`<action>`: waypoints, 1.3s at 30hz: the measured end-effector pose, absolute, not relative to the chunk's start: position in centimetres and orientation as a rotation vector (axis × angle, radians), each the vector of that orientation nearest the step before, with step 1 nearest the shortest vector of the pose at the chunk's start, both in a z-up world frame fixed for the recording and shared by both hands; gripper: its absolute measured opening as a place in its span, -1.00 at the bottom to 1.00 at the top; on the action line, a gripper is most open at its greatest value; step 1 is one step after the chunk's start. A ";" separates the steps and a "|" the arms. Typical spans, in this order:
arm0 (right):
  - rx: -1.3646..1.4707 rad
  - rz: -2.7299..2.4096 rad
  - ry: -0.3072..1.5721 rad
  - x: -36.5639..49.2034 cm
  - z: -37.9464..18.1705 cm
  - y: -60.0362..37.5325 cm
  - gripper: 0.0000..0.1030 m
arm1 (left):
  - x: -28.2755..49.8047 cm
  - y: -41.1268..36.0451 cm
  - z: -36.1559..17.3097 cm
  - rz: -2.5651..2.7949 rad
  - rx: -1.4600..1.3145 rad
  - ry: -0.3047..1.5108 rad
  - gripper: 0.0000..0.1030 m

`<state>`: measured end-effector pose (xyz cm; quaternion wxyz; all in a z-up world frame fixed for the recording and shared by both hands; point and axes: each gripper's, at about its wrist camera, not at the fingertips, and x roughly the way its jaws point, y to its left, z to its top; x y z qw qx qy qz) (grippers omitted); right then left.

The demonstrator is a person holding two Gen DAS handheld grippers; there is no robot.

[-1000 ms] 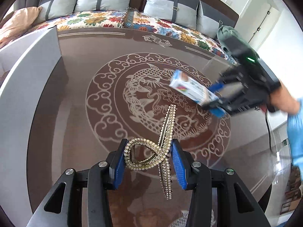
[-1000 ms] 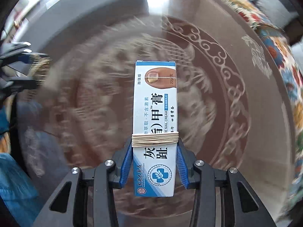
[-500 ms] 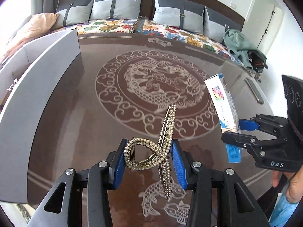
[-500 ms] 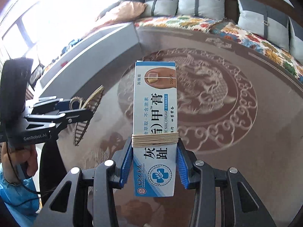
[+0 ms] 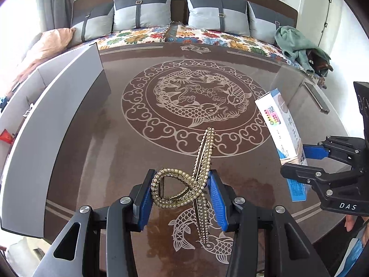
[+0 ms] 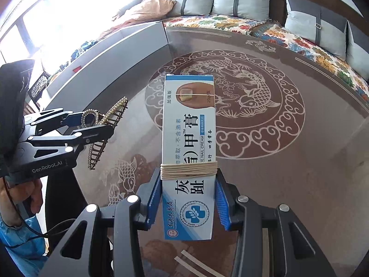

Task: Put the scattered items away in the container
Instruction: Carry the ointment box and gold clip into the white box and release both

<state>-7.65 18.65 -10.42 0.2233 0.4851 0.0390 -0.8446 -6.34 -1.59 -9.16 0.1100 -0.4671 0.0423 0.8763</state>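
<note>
While both grippers hang level above the tabletop point(image 5: 96, 143), the left gripper point(image 5: 181, 198) fingers clamp the pearl hair clip point(image 5: 184, 189), and the right gripper point(image 6: 189, 200) fingers clamp the nail cream box point(image 6: 189, 152); the grey container point(image 5: 46, 124) lies left of the left fingers.

Bare brown table point(image 5: 96, 143) ahead of both tools, grey container wall point(image 5: 57, 124) along its left edge, sofa cushions point(image 5: 143, 13) beyond

Two black grippers: left gripper point(image 5: 180, 198), right gripper point(image 6: 188, 204). Blue ribbed pads on fingers point(image 5: 144, 204), silver round screws along black arms. White "GenRobot.AI" on left housing, "DAS" on right. Thin black cable beside left hand point(image 6: 22, 196). Bare skin, blue sleeve point(image 6: 16, 242).
</note>
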 end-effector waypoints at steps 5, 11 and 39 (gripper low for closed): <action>1.354 -2.327 0.111 -7.5 -10.9 18.6 -0.17 | -6.4 -1.6 -9.5 2.572 -1.387 0.134 -0.13; 1.361 -2.313 0.121 -7.3 -11.3 17.7 -0.17 | -6.5 -1.8 -9.9 2.567 -1.399 0.138 -0.13; 1.107 -1.964 0.178 -27.1 -3.6 -20.6 -0.15 | -17.4 -35.8 -4.3 2.973 -1.644 -0.211 -0.13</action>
